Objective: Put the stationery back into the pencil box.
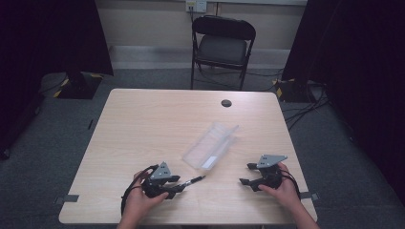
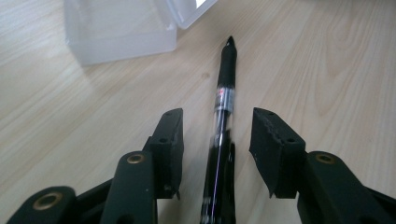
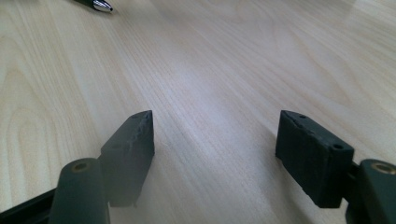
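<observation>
The pen (image 2: pixel 223 116) lies on the counter (image 1: pixel 143 124) in the lower middle of the high view, between the jaws of the left gripper (image 2: pixel 217 135), which stand apart without pressing it. The right gripper (image 3: pixel 217 144) rests wide and empty at lower right. Freed, the round pen could roll, or get nudged off line, away from the clear case (image 1: pixel 210 145) just above it.

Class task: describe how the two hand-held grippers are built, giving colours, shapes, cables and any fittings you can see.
Each gripper, left and right, is black with a grey three-cornered plate on top. A black cable loops from the left one. Close up, the left fingers are blocky black pads on arms with brass-coloured rivets.
</observation>
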Demonstrator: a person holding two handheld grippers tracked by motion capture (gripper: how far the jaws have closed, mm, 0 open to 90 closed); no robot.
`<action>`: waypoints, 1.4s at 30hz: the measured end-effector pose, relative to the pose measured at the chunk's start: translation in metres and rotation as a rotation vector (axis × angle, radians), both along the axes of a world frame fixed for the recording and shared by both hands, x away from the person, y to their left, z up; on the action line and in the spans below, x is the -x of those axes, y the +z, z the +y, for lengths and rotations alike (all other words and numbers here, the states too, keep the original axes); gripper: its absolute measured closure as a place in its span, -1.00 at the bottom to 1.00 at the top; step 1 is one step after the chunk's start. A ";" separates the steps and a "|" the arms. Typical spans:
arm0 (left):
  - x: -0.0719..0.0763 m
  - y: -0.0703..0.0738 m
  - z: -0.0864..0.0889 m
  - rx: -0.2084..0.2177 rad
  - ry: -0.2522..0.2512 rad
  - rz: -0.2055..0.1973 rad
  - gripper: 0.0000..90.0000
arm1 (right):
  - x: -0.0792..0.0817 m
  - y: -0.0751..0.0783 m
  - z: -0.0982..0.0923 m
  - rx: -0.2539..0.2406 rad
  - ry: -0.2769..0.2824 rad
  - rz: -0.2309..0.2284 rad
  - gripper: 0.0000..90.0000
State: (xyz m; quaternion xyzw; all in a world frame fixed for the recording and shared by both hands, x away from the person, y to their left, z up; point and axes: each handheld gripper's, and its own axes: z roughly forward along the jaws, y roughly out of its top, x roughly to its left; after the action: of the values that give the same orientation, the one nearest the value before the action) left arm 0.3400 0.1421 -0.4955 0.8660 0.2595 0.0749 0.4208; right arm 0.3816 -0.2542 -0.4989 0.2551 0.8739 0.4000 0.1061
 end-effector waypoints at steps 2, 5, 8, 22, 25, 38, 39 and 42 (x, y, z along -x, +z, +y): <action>-0.001 -0.003 -0.005 0.000 -0.010 -0.004 0.23 | 0.000 0.000 0.000 0.001 0.001 -0.001 -0.39; -0.003 -0.003 -0.012 0.011 -0.012 -0.005 0.25 | 0.001 0.000 0.001 0.006 -0.001 -0.007 -0.39; -0.004 -0.004 -0.019 -0.001 -0.015 -0.027 0.31 | 0.001 0.000 0.001 0.008 0.003 -0.009 -0.39; 0.001 0.004 -0.017 -0.053 0.036 -0.006 0.77 | 0.001 0.000 0.002 0.015 0.003 -0.015 -0.39; 0.002 0.008 -0.008 -0.023 0.059 -0.011 0.77 | 0.002 0.000 0.002 0.017 0.002 -0.016 -0.39; 0.002 0.020 0.016 0.014 0.130 0.003 0.77 | 0.002 -0.001 0.003 0.034 0.027 -0.013 -0.65; 0.001 0.021 0.019 0.016 0.135 -0.001 0.77 | 0.002 -0.001 0.003 0.035 0.025 -0.012 -0.65; -0.005 0.027 0.026 0.029 0.175 -0.002 0.77 | 0.002 -0.001 0.003 0.035 0.021 -0.012 -0.66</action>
State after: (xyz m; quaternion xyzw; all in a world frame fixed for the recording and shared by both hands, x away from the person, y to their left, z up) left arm 0.3453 0.1681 -0.4687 0.8337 0.3347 0.1086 0.4256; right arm 0.3791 -0.2510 -0.4997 0.2418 0.8826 0.3874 0.1114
